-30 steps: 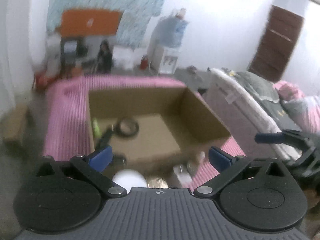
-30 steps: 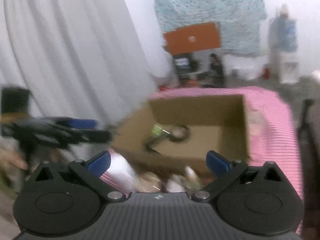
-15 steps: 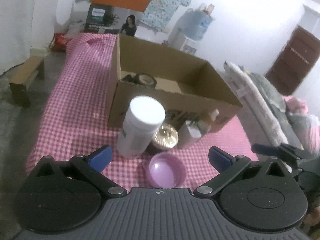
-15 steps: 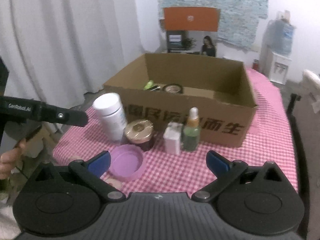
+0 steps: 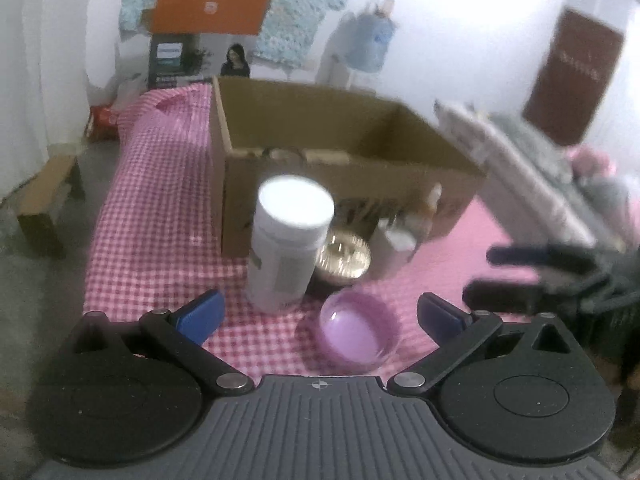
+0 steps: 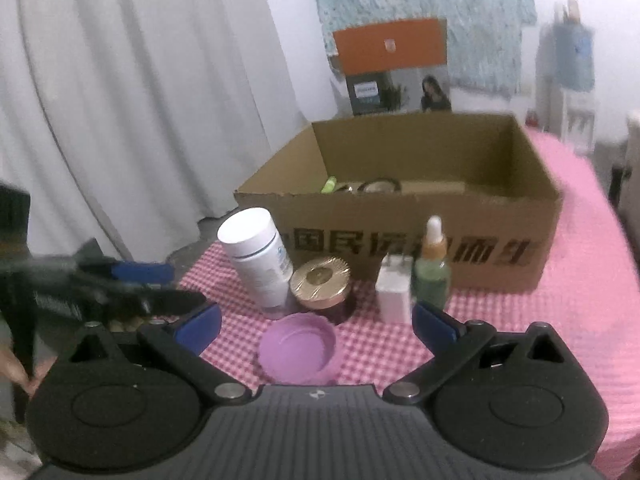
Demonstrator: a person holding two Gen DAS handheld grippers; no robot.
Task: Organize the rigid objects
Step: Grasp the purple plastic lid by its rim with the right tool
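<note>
Both my left gripper (image 5: 318, 314) and right gripper (image 6: 316, 322) hover with fingers apart, holding nothing. The purple lid (image 6: 297, 349) lies nearest on the checked worktop (image 6: 500, 320); behind it stand the white bottle (image 6: 258, 256), gold-topped jar (image 6: 320, 284), charger (image 6: 394, 292) and dropper bottle (image 6: 431, 270), all just before the cardboard box (image 6: 420, 248). I'd take the bottle low on its body, squarely, then lift clear of the jar.

White curtain (image 6: 140, 100), brown door (image 5: 576, 76), water dispenser (image 6: 568, 76) against white walls.
</note>
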